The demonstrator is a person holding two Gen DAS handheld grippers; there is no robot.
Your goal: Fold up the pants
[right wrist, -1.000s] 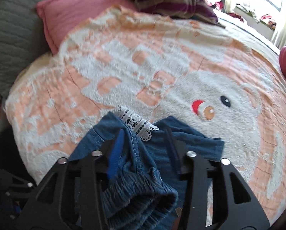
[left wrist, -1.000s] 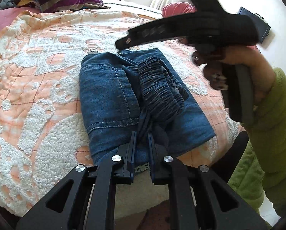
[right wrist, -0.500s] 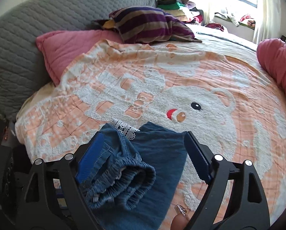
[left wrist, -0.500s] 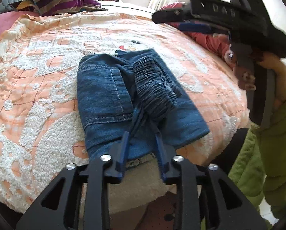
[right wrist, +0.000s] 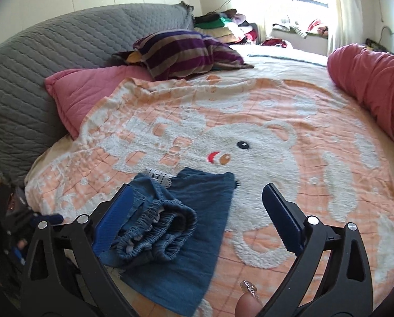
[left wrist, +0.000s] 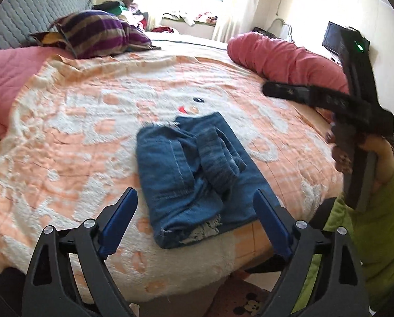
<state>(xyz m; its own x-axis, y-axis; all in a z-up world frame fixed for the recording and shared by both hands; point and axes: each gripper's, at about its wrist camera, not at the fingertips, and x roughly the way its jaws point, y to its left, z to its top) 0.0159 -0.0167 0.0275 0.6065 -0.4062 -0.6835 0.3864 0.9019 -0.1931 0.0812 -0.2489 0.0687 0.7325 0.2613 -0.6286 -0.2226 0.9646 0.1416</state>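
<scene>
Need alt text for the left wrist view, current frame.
Folded blue denim pants lie on an orange-and-white bear-print blanket covering a bed, framed by the open left gripper, which holds nothing. At right, a hand in a green sleeve holds the right gripper raised above the bed, with a striped pillow and pink bolster behind.
</scene>
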